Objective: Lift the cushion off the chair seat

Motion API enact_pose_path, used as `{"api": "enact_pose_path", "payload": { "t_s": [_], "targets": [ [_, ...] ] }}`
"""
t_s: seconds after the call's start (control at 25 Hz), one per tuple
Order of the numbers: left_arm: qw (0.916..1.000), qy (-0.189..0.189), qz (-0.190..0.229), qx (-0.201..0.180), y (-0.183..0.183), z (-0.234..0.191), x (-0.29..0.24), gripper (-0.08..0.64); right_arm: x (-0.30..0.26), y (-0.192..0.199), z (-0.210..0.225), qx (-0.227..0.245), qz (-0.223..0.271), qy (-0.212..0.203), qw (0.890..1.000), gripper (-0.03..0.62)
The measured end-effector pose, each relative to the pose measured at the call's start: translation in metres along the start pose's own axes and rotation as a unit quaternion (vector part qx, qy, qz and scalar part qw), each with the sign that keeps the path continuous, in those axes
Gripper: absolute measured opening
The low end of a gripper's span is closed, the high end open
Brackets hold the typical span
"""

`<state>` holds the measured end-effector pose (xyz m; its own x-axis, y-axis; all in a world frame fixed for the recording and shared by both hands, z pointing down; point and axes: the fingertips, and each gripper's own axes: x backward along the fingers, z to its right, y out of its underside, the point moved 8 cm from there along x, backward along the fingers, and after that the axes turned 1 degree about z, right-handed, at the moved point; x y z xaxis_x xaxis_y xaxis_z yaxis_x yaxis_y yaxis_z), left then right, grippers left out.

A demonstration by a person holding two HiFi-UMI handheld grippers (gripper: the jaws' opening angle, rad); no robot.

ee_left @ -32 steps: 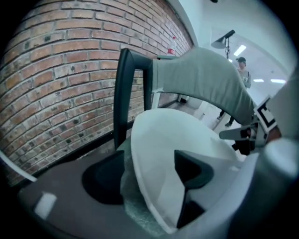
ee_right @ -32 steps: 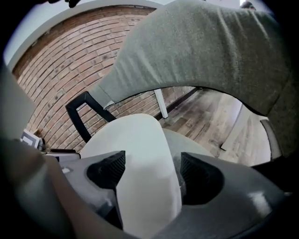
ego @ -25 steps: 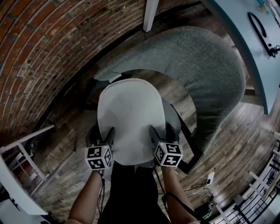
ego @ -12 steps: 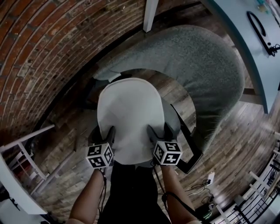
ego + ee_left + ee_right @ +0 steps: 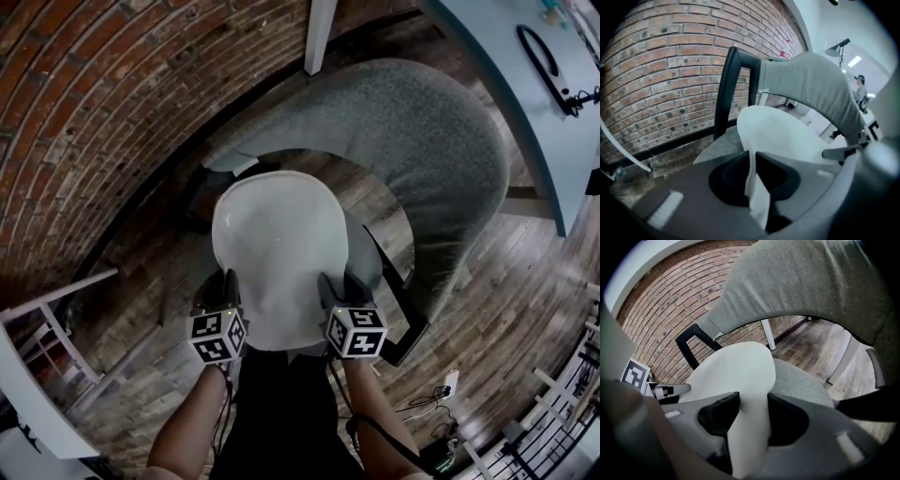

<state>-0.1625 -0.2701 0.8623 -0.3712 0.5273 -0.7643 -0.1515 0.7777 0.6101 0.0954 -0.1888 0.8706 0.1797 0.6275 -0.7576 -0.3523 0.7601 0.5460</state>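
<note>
A white cushion (image 5: 279, 244) lies on the grey chair seat (image 5: 372, 255), under the curved grey backrest (image 5: 422, 131). My left gripper (image 5: 217, 286) is at the cushion's near left edge. Its jaws are closing and pinch the edge thin between the pads, as the left gripper view shows on the cushion (image 5: 783, 136). My right gripper (image 5: 342, 284) is at the near right edge. Its jaws are closing too, and the thicker cushion rim (image 5: 740, 376) fills the gap between its pads.
A brick wall (image 5: 84, 112) runs along the left and far side. A black armrest frame (image 5: 410, 314) flanks the seat on the right. A pale blue table (image 5: 553, 131) with a black cable (image 5: 547, 58) stands at top right. White furniture legs (image 5: 56, 314) stand at the left.
Both grippers' jaws have narrowed from wide open onto the cushion's near edge. The hands have hardly shifted, and the cushion still rests on the seat.
</note>
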Motion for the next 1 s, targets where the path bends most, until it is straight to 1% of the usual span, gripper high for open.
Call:
{"api": "enact_pose_path", "payload": {
  "t_s": [0.12,0.28,0.44,0.56,0.8,1.0],
  "targets": [
    [1.0,-0.002,-0.001,0.003,-0.002,0.002,0.006,0.029,0.007,-0.002,-0.005,0.005,-0.002,0.002,1.0,0.142],
    [0.9999,-0.001,0.008,0.01,-0.006,0.009,0.021,0.029,0.021,-0.009,-0.016,0.025,-0.006,0.002,1.0,0.105],
    [0.9998,0.0,0.015,0.013,-0.011,0.015,0.048,0.028,0.043,-0.016,-0.027,0.033,-0.005,-0.003,0.999,0.093],
    [0.9996,0.0,0.028,0.01,-0.02,0.018,0.068,0.026,0.064,-0.027,-0.034,0.038,0.005,-0.011,0.999,0.087],
    [0.9982,0.007,0.059,0.002,-0.051,0.035,0.12,0.026,0.12,-0.061,-0.05,0.04,0.027,-0.021,0.999,0.086],
    [0.9964,0.006,0.085,-0.005,-0.077,0.05,0.171,0.026,0.171,-0.088,-0.069,0.062,0.048,-0.036,0.996,0.086]
  ]
}}
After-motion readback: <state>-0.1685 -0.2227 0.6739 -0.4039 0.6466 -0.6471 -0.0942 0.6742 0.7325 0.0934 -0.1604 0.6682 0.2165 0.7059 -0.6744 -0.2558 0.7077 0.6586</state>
